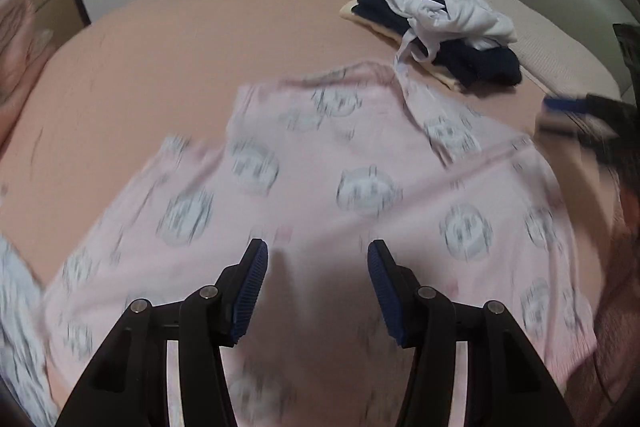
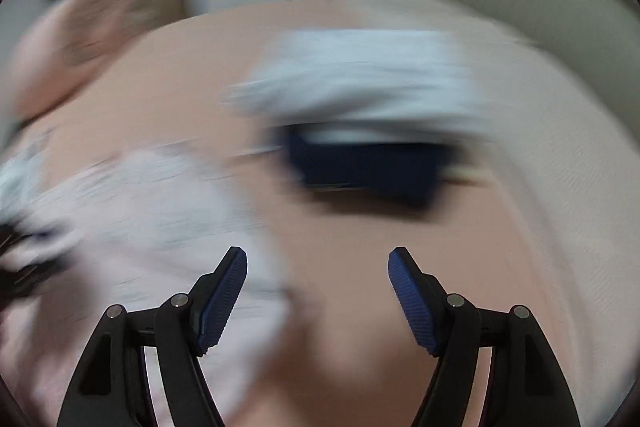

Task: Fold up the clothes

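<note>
Pink garment (image 1: pixel 320 187) flat, long axis diagonal | left claw (image 1: pixel 318 251) spread | right claw (image 2: pixel 318 259) spread

We see a bed with a salmon-pink sheet (image 1: pixel 168 39) filling most of the frame. At centre and lower frame a pale pink printed garment (image 1: pixel 320 179) lies spread flat on it. In the upper right sits a pile of clothes (image 1: pixel 440 23), white over navy.

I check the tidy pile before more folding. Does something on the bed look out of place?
Yes. A crumpled white garment lies unfolded on top of the folded navy clothes near the headboard, with a strap hanging off the pile toward the pink shirt.
</note>
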The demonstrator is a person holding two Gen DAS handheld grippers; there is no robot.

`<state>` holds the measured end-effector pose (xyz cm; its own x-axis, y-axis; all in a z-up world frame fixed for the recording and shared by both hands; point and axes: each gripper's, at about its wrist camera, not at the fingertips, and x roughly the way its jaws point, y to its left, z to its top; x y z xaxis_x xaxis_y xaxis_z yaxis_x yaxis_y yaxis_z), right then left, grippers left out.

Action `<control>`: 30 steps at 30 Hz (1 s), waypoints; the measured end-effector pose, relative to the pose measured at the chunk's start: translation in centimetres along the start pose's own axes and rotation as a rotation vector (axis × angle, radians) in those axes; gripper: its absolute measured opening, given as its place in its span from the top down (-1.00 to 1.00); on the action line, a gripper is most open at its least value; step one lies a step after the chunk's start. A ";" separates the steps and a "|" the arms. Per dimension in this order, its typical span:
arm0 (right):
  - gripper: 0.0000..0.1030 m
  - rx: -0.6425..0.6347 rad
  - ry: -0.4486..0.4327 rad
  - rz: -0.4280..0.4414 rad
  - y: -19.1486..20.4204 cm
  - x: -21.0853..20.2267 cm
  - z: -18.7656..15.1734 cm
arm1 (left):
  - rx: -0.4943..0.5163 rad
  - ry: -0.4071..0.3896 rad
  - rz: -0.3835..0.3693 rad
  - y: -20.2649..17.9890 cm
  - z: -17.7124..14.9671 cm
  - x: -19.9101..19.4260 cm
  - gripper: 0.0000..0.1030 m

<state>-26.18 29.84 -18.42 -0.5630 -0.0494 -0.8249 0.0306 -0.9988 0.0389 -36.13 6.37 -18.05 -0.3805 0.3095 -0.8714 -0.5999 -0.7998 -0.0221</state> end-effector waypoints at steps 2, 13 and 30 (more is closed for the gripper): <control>-0.42 -0.152 0.073 0.068 3.9 2.6 -0.2 | 0.016 0.023 -0.023 -0.7 0.8 1.3 0.05; -0.41 0.058 0.072 -0.272 -6.5 5.9 0.6 | 0.003 0.007 0.063 2.5 -1.9 0.2 -0.03; -0.46 -0.119 -0.107 -0.347 0.2 10.9 7.3 | 0.032 -0.085 0.134 1.4 12.5 8.7 -0.05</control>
<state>-38.31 29.04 -23.24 -0.6395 0.2849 -0.7141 -0.0848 -0.9493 -0.3028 -49.06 14.41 -19.55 -0.5161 0.2453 -0.8207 -0.5619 -0.8201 0.1082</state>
